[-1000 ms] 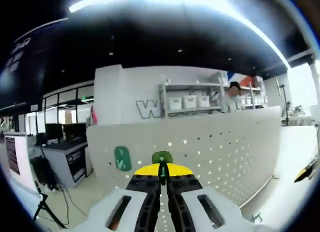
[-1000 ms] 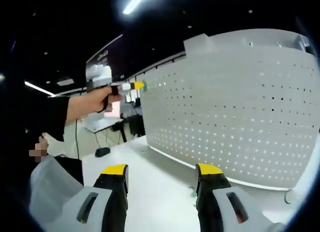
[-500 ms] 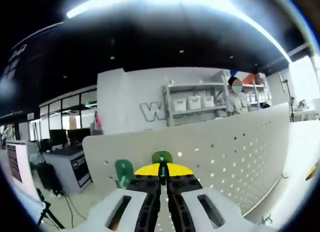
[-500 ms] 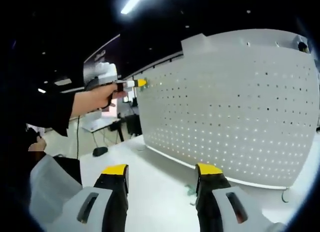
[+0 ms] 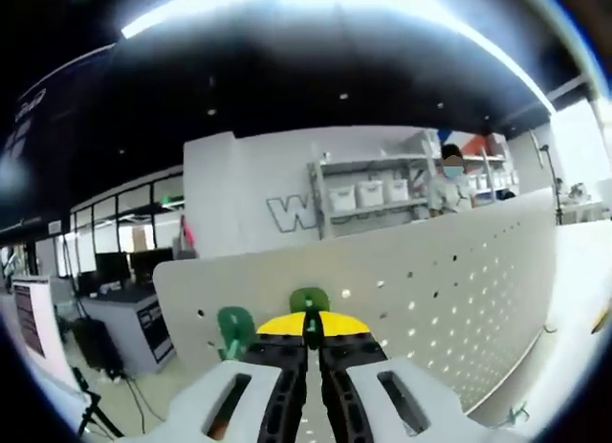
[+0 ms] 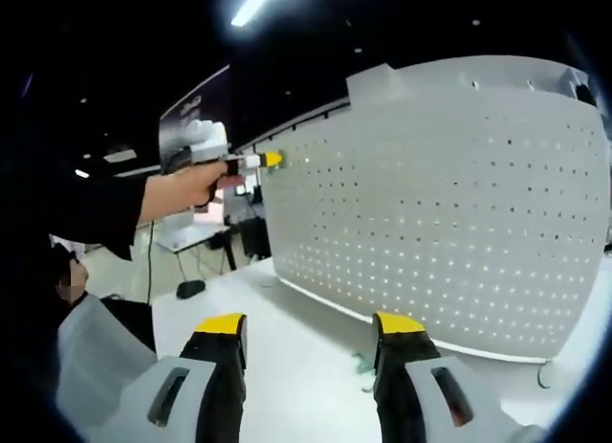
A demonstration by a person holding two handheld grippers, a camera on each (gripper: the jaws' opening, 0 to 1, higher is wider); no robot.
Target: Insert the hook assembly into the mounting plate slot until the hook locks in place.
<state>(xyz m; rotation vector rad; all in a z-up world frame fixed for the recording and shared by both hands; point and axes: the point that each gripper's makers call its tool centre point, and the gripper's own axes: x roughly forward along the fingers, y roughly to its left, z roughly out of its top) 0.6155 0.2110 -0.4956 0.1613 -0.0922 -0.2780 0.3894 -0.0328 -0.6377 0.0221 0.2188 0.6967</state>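
Two grippers are seen around one white pegboard (image 6: pixel 449 204), which stands upright on a white table (image 6: pixel 277 338). In the left gripper view, the left gripper (image 5: pixel 312 330) is held up at the pegboard's upper left part, its yellow-tipped jaws pressed together on a green hook (image 5: pixel 309 301), whose rounded top rises just above the tips and lies against the perforated face. A second green hook (image 5: pixel 234 323) is seen just beside it, nearer the board's left edge; whether it is seated in the holes cannot be told. Beyond the board's top edge, a shelf with white bins (image 5: pixel 368 192) is set against a wall, and a person (image 5: pixel 449 180) stands near it. To the left of the board, a dark desk with monitors (image 5: pixel 124 280) is visible.

In the right gripper view, the right gripper (image 6: pixel 311 323) is held low over the table in front of the pegboard, its jaws spread wide with nothing between them. A small greenish item (image 6: pixel 363 365) lies on the table near the board's foot, too small to identify. At the board's upper left edge, the person's hand (image 6: pixel 196 180) is seen gripping the left gripper, whose yellow tip meets the board. Nothing stands between the right gripper and the board's face.
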